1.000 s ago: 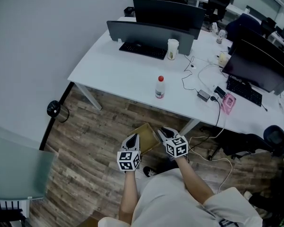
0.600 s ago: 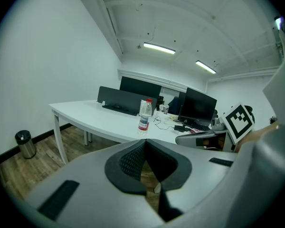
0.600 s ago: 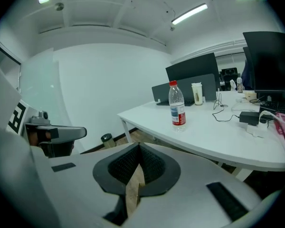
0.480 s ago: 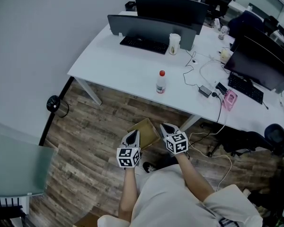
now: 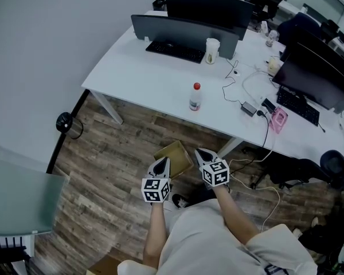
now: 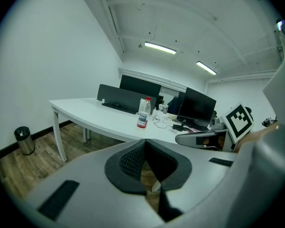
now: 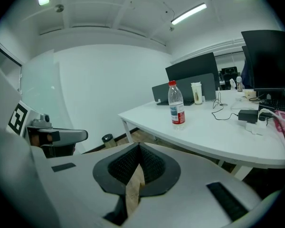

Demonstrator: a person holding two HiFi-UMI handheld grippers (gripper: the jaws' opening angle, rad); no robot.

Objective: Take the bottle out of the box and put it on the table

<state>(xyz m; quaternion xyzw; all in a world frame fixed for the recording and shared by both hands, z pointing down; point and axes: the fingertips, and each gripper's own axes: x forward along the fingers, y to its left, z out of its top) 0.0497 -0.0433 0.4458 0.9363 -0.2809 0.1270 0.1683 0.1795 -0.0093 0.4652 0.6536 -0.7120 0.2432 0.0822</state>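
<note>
A clear bottle [image 5: 195, 97] with a red cap and red label stands upright on the white table [image 5: 143, 79]; it also shows as the bottle [image 6: 143, 112] in the left gripper view and the bottle [image 7: 175, 103] in the right gripper view. A brown cardboard box [image 5: 173, 156] lies on the wooden floor in front of the table. Just in front of me, my left gripper [image 5: 162, 162] and right gripper [image 5: 202, 153] hover side by side, one at each side of the box's near end. Both are shut with nothing in them, as the left gripper [image 6: 145, 140] and the right gripper [image 7: 139, 145] show up close.
Monitors, a keyboard [image 5: 167, 50], a white cup [image 5: 212, 50], cables and a pink item [image 5: 277, 121] sit on the table behind and right of the bottle. A small bin [image 5: 66, 125] stands by the left wall. A glass panel [image 5: 17, 199] is at the near left, an office chair [image 5: 332, 165] at the right.
The right gripper's fingers look drawn closer together than a second ago. Both hands stay in place, and the bottle and box have not moved.
</note>
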